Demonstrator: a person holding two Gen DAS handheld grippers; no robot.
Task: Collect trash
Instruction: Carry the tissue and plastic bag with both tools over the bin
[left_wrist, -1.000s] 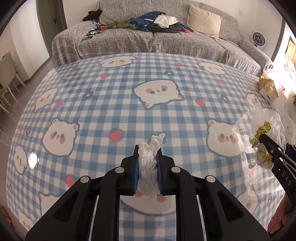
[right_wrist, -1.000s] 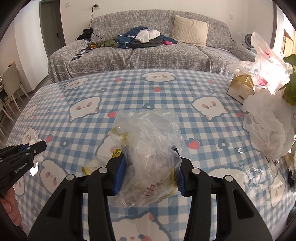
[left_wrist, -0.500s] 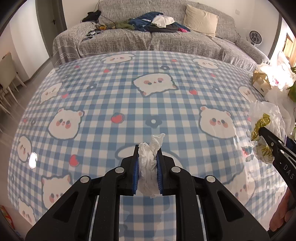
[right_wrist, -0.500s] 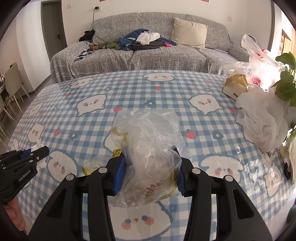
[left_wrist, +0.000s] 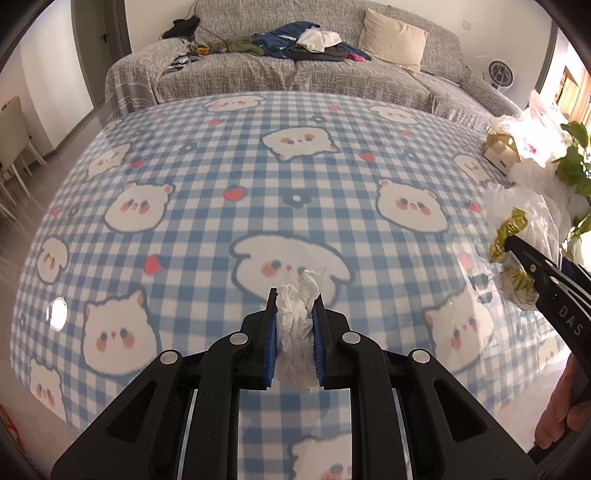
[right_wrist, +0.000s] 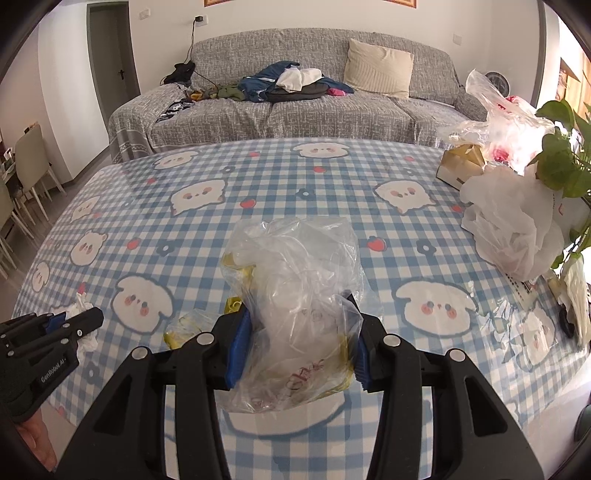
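Trash is already in both tools: the left gripper (left_wrist: 294, 325) is clamped on a crumpled white tissue (left_wrist: 297, 317), the right gripper (right_wrist: 297, 339) on a clear plastic bag (right_wrist: 295, 295) of wrappers, both lifted above the checked tablecloth (left_wrist: 184, 229). This looks like the carry step. Next, the tissue probably goes into the bag, which would need its mouth opened, or both go to a bin that is not in view.

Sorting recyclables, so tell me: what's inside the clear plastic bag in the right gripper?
Yellow wrappers show through the clear plastic bag gripped by the right gripper; crumpled folds hide the rest.
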